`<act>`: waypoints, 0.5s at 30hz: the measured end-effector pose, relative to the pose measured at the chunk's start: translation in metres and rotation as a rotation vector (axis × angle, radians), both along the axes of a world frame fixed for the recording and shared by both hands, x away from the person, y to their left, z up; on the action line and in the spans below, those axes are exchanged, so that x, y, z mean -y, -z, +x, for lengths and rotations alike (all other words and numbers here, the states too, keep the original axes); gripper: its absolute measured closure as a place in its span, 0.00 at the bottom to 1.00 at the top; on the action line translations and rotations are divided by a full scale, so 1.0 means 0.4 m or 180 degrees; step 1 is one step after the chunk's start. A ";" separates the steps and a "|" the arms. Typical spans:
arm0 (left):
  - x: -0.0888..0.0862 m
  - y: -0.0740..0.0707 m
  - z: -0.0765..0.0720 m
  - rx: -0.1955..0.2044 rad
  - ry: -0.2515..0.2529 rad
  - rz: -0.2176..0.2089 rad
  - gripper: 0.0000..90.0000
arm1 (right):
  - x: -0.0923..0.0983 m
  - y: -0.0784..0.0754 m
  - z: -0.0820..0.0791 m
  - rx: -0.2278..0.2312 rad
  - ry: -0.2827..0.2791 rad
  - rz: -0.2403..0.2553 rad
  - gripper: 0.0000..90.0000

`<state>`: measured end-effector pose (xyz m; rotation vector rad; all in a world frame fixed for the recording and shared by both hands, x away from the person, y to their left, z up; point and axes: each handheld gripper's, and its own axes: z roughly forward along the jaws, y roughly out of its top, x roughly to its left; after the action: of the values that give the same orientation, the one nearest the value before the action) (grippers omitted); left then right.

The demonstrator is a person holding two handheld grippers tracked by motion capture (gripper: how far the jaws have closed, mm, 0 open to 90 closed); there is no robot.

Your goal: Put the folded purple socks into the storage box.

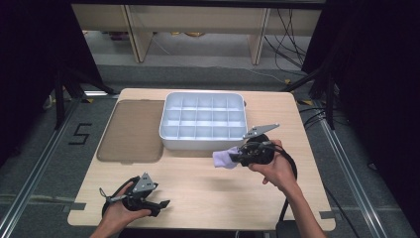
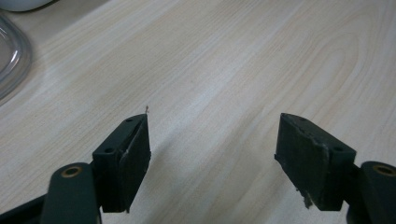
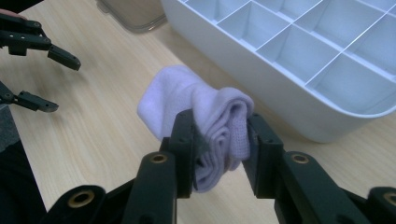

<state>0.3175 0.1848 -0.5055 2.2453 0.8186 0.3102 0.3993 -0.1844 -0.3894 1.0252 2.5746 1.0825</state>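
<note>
A folded pale lilac sock (image 3: 205, 112) hangs off the table, pinched between the black jaws of my right gripper (image 3: 219, 144). From above, the sock (image 1: 224, 158) and right gripper (image 1: 236, 156) hover just in front of the white divided box (image 1: 202, 143), near its front right corner. The box's compartments (image 3: 299, 51) that I can see hold nothing. My left gripper (image 1: 163, 204) rests low at the table's front left, jaws wide apart with bare wood between them (image 2: 212, 144). In the right gripper view the left gripper (image 3: 46, 74) appears at the upper left.
A translucent brownish lid (image 1: 131, 131) lies flat to the left of the box. Its rim (image 2: 14, 60) shows at the left gripper view's edge. Bare wooden tabletop (image 1: 198, 188) stretches between the two grippers. Cables trail off the table's front right.
</note>
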 end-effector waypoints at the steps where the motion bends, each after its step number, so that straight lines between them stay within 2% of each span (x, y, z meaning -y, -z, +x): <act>1: 0.001 -0.001 0.000 0.0000 0.0002 -0.0016 0.29 | 0.000 0.000 0.000 0.0000 0.0000 0.0000 0.76; 3: 0.003 0.000 -0.002 -0.0015 -0.0018 -0.0016 0.29 | 0.003 -0.009 0.006 0.0011 -0.0021 -0.0002 0.76; 4: 0.002 -0.003 -0.001 0.0001 0.0058 0.0007 0.29 | 0.004 -0.010 0.009 0.0074 0.0005 -0.0007 0.76; 5: 0.003 -0.002 -0.003 -0.0006 0.0028 -0.0011 0.29 | 0.006 -0.016 0.010 0.0030 0.0013 -0.0030 0.76; 8: 0.003 -0.001 -0.003 -0.0001 0.0033 0.0015 0.29 | 0.011 -0.025 0.015 0.0036 0.0089 -0.0031 0.76; 9: 0.002 -0.002 -0.002 -0.0003 0.0067 0.0026 0.29 | 0.016 -0.026 0.022 0.0082 0.0031 -0.0091 0.76; 10: 0.002 -0.002 0.001 0.0020 0.0040 0.0022 0.29 | 0.017 -0.033 0.027 0.0059 0.0083 -0.0095 0.76; 11: 0.002 -0.002 0.001 0.0020 0.0040 0.0022 0.29 | 0.019 -0.034 0.031 0.0106 0.0080 -0.0106 0.76; 12: 0.002 0.000 -0.002 -0.0020 -0.0012 -0.0009 0.29 | 0.022 -0.040 0.034 0.0081 0.0087 -0.0136 0.76; 15: 0.002 -0.002 -0.002 -0.0012 0.0027 -0.0006 0.29 | 0.024 -0.049 0.040 0.0070 0.0122 -0.0151 0.76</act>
<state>0.3165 0.1840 -0.5046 2.2477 0.8106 0.3012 0.4154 -0.1939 -0.3700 1.0411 2.5399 1.0128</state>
